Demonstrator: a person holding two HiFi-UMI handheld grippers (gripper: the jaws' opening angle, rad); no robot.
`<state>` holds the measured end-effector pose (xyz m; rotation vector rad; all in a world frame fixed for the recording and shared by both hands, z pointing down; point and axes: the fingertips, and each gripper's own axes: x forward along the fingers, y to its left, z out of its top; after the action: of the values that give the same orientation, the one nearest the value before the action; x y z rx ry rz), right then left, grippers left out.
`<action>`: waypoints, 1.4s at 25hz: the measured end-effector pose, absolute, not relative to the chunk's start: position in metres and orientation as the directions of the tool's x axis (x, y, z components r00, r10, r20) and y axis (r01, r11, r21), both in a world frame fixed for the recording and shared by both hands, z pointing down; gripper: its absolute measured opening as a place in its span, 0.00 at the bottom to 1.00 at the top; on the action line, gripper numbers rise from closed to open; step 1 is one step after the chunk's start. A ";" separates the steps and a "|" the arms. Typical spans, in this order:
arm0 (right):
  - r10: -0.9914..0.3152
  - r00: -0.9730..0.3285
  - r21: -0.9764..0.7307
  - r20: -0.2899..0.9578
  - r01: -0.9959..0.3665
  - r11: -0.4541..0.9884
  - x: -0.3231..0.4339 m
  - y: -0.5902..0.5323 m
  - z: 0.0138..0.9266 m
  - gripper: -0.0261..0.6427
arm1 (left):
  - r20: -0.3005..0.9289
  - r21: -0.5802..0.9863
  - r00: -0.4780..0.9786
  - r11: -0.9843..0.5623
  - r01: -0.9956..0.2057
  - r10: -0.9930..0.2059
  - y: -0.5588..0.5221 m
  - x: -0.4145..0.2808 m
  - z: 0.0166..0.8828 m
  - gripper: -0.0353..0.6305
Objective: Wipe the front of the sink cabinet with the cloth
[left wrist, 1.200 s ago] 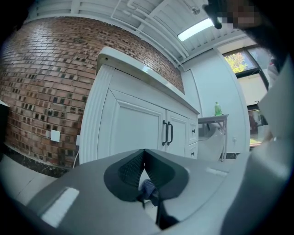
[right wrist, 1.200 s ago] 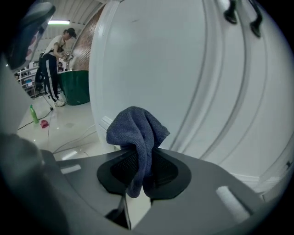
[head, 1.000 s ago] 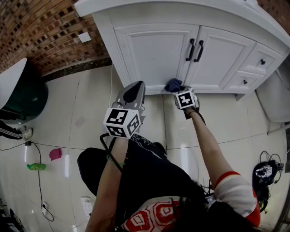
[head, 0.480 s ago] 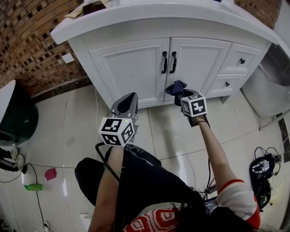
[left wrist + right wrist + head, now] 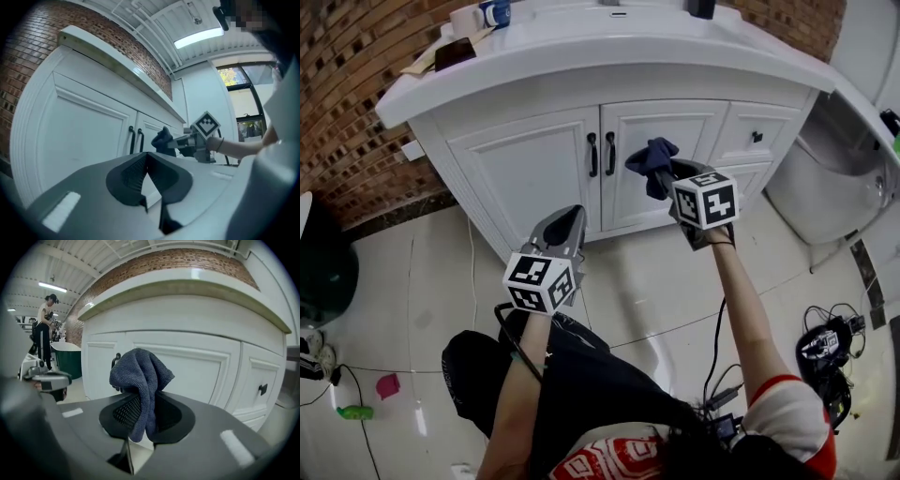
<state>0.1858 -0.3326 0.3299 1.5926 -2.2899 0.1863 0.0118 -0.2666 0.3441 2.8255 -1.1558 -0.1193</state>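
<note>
The white sink cabinet [image 5: 534,159] has two panelled doors with black handles [image 5: 601,154] and drawers at the right. A dark blue cloth [image 5: 653,159] is bunched in my right gripper [image 5: 661,172], which is shut on it and holds it against or just off the right door near its handle. In the right gripper view the cloth [image 5: 140,380] hangs from the shut jaws in front of the door panel [image 5: 197,376]. My left gripper [image 5: 572,217] hangs lower, in front of the left door, shut and holding nothing [image 5: 143,176].
A brick wall [image 5: 337,103] runs left of the cabinet. Cups and small items [image 5: 478,19] sit on the countertop. A white fixture [image 5: 834,178] stands at the right. Cables [image 5: 825,347] lie on the tiled floor. A person [image 5: 44,329] stands far off.
The right gripper has carried the cloth up from the cabinet's base to mid-height on the right door. The head view has tilted up, showing the countertop. The left gripper has stayed low.
</note>
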 end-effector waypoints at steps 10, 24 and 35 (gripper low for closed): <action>-0.902 -0.365 0.157 0.232 -0.901 0.405 0.154 -0.347 0.268 0.15 | -0.023 0.036 0.776 -0.776 -0.630 -0.631 -0.246 0.093 0.335 0.05; -0.905 -0.338 0.200 0.258 -0.898 0.392 0.167 -0.373 0.279 0.15 | 0.038 0.014 0.778 -0.778 -0.628 -0.627 -0.235 0.109 0.359 0.05; -0.948 -0.116 0.219 0.297 -0.958 0.186 0.296 -0.379 0.291 0.15 | 0.055 0.016 0.807 -0.807 -0.590 -0.588 -0.218 0.133 0.370 0.05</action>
<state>0.2964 -0.3794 0.2912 1.7953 -2.1023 0.0372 0.1326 -0.2185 0.3696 2.9553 -0.9642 0.0734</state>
